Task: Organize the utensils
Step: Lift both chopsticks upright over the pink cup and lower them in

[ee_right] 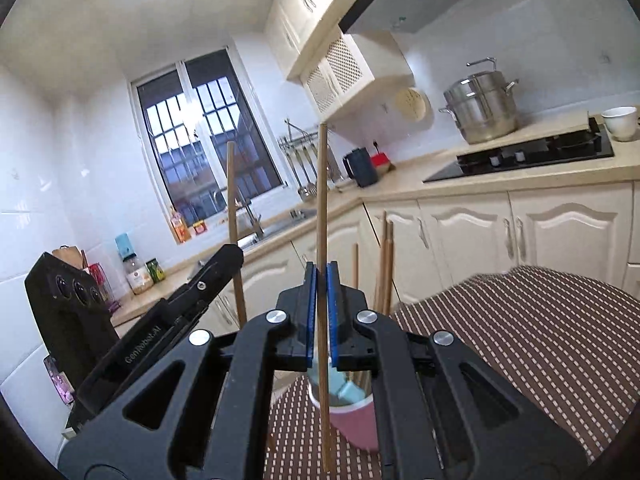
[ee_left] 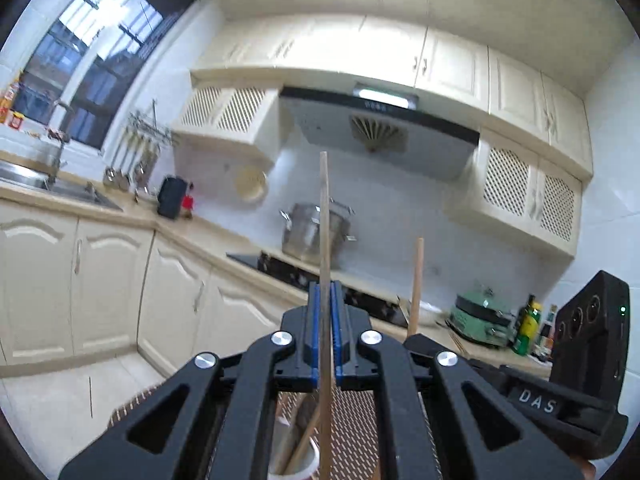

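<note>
I hold one chopstick upright in each gripper, left gripper [ee_left: 326, 336] & right gripper [ee_right: 322, 312] both clamped mid-stick, so ends hang clear above pink cup [ee_right: 356, 424] below right gripper, ready to drop in.

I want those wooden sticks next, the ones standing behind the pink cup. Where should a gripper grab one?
Grip a stick on its bare upper shaft, coming level from the side. They stand nearly upright above the pink cup, so their tops are free and their lower ends are hidden.
</note>
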Available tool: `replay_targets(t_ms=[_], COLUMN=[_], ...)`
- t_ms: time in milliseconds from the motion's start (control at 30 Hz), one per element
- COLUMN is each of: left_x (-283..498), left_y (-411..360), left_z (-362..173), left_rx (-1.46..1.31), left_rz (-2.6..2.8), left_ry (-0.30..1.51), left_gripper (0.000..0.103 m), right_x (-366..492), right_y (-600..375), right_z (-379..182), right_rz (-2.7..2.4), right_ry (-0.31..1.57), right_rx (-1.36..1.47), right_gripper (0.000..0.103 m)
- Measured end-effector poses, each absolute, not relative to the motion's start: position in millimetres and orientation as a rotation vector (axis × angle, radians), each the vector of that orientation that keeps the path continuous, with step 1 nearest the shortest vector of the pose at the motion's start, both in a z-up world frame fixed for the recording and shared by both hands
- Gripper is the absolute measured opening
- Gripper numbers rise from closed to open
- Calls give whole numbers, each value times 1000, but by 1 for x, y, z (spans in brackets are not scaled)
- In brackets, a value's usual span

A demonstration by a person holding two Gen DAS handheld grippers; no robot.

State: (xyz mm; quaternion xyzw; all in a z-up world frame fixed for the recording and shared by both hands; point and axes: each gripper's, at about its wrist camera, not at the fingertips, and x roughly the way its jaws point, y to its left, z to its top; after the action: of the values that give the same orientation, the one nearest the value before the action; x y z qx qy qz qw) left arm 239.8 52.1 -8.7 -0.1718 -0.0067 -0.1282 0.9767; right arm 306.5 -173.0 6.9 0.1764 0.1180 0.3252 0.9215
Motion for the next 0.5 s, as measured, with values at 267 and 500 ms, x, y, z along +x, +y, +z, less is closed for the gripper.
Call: replay_targets(t_ms=[267, 500], left_x=[265, 284], left_y=[49, 35], left_z=[-16, -28], left_rx=[-325, -252], left_rz=[-166, -94], left_ry=[-108, -134], left_gripper=[5, 5], right_x=[324, 338], right_y=[-166, -163], right_z=[12, 5], right_rz=[665, 644], right_ry=[156, 124], right_rx=[364, 366], right_gripper=[6, 6])
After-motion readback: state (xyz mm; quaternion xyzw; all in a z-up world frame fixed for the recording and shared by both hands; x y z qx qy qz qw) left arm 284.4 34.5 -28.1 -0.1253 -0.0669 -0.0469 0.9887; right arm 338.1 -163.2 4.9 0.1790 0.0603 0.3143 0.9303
